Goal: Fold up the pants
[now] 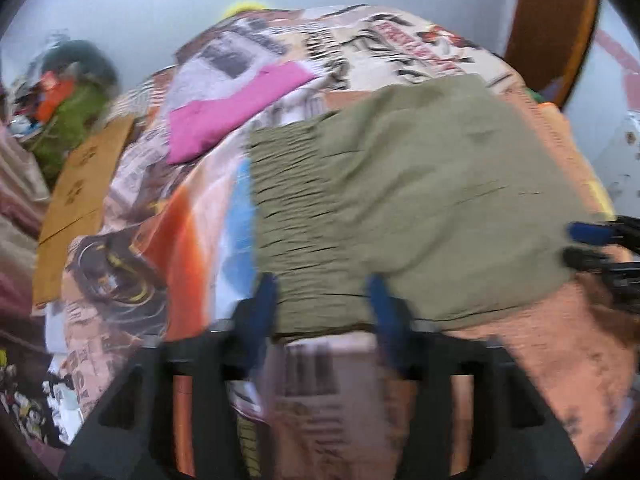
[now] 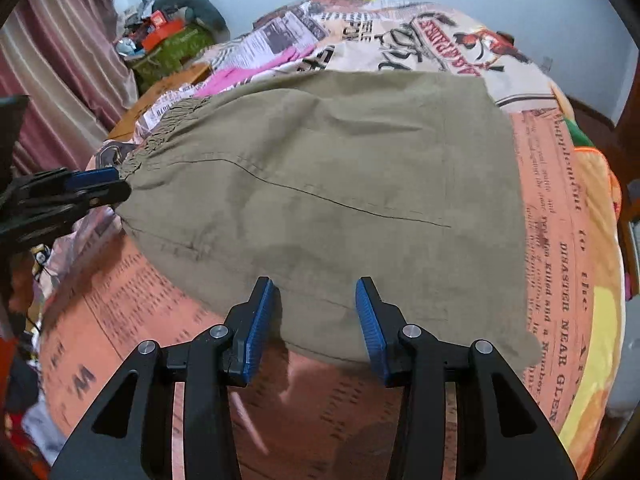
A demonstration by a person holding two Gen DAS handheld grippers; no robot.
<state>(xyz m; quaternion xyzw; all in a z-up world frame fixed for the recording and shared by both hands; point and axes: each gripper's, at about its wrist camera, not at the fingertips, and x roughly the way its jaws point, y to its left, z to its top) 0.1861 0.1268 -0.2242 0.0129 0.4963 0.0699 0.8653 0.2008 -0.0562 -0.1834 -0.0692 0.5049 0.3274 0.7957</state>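
Olive green pants [image 1: 400, 200] lie folded flat on a bed with a newspaper-print cover [image 1: 400, 40]. They also show in the right wrist view [image 2: 320, 184]. My left gripper [image 1: 324, 300] is open, its blue pads on either side of the elastic waistband at the near edge. In the right wrist view the left gripper [image 2: 116, 184] sits at the waistband corner. My right gripper [image 2: 316, 300] is open over the pants' near edge. It shows in the left wrist view [image 1: 576, 244] at the pants' right edge.
A folded pink cloth [image 1: 232, 112] lies on the bed beyond the pants. A brown cardboard sheet [image 1: 76, 196] lies at the left edge. A cluttered pile [image 2: 168, 40] stands by the curtain [image 2: 60, 60]. A wooden bed frame [image 1: 552, 20] rises at the right.
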